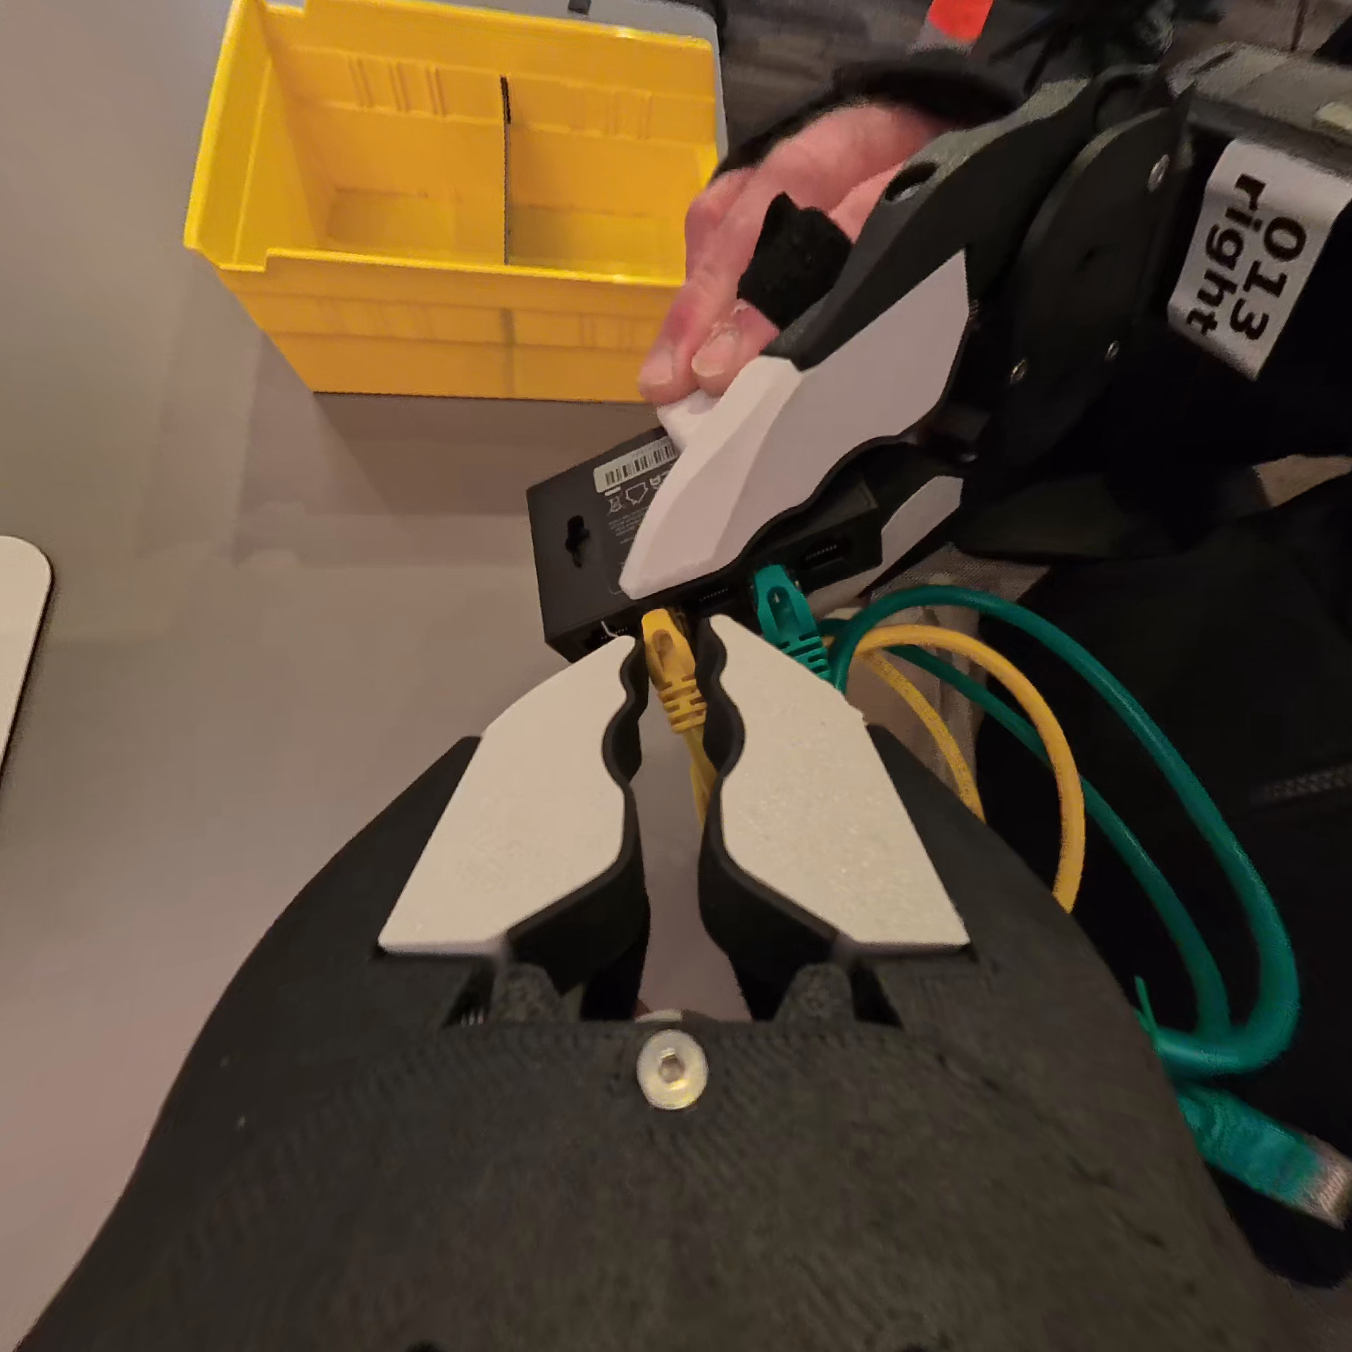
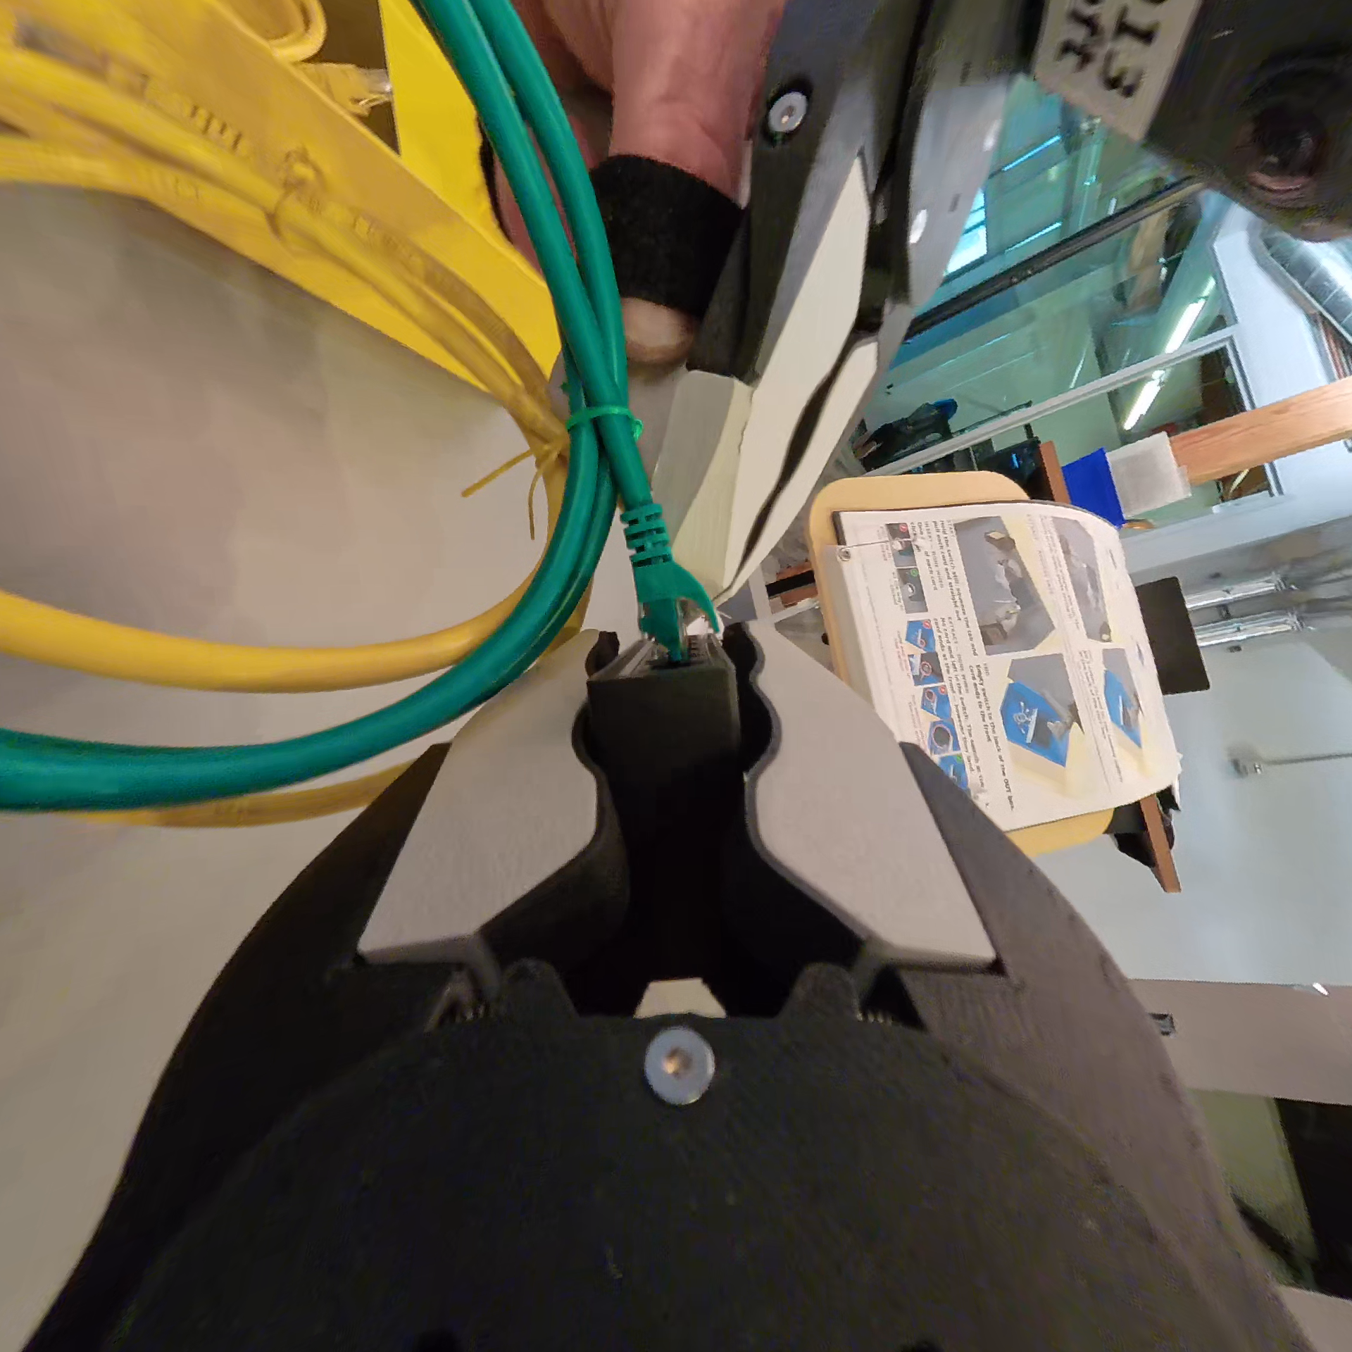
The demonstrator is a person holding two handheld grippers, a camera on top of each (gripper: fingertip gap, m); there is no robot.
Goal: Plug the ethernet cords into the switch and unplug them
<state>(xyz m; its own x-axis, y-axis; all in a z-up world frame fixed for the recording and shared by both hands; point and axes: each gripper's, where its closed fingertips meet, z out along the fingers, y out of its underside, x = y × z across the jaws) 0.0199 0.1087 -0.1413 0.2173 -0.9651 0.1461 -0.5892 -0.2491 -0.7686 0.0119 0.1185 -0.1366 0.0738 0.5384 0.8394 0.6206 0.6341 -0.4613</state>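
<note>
While the right claw (image 2: 669, 644) is clamping the switch (image 1: 585, 541) aloft, the left claw (image 1: 671, 644) is pinching the yellow plug (image 1: 673, 677) (green plug (image 1: 786, 614) already seated) and should be moving straight along the port.

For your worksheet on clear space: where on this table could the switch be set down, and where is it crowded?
Bare tabletop lies free between the yellow bin, the pale board at the left edge, and the left gripper. It is crowded to the right, where the switch, right gripper, yellow cord and green cord bunch together.
</note>
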